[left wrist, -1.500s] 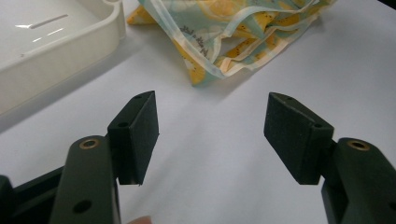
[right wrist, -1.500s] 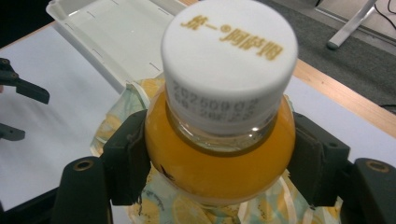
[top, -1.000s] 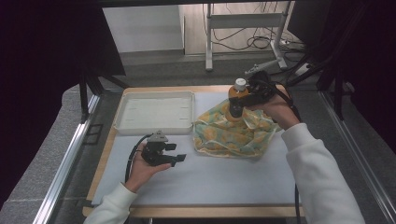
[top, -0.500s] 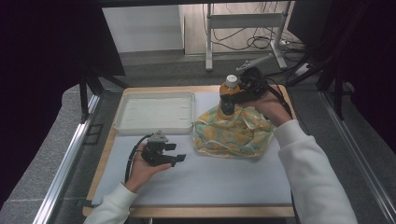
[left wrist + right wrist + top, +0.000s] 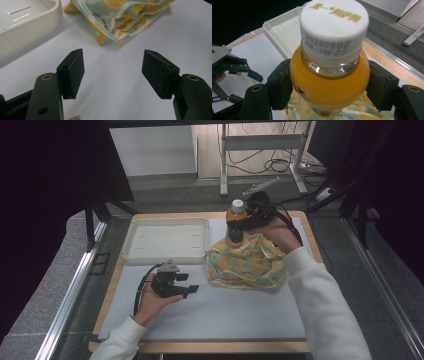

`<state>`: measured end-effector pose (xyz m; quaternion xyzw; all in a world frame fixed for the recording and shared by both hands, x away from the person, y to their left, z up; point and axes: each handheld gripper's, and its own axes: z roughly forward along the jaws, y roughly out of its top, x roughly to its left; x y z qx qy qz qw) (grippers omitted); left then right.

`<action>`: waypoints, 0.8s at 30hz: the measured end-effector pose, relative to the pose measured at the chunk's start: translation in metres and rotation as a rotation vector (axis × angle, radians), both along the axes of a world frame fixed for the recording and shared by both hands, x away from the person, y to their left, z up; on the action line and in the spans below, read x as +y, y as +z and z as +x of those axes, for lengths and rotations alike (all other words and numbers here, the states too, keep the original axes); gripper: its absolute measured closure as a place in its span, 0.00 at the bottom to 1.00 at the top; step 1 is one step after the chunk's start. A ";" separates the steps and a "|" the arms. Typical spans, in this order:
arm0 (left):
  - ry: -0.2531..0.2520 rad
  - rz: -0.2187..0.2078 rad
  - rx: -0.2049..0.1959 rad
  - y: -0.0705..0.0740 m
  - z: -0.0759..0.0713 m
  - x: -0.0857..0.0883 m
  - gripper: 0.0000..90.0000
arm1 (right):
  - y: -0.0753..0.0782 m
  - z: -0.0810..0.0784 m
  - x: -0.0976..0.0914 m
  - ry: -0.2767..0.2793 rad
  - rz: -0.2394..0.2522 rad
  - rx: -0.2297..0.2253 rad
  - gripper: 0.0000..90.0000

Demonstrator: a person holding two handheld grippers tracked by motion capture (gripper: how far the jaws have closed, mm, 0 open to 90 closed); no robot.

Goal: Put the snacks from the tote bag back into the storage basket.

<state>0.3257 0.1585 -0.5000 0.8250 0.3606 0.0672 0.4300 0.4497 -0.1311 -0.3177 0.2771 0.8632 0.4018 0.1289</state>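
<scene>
Orange bottle clamped over the cloth bag

Orange juice fills the bottle [image 5: 329,82], which sits between the two pads of the right gripper [image 5: 329,87]; both pads press on its shoulder, under the white cap [image 5: 334,27]. In the high view the bottle [image 5: 236,215] stands upright right of centre in the upper half of the frame, above the far edge of the bag [image 5: 248,261], a crumpled yellow and green one lying on the white mat [image 5: 225,315]. Left of the bag, a white tray [image 5: 167,240] rests on the mat. The left gripper [image 5: 187,286] lies low over the mat in the lower left, its jaws apart with nothing between them, pointing toward the bag [image 5: 120,15]
</scene>
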 end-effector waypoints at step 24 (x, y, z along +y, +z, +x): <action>-0.006 -0.007 0.000 0.000 0.000 -0.001 0.39 | -0.009 0.011 0.043 0.046 -0.002 0.016 0.33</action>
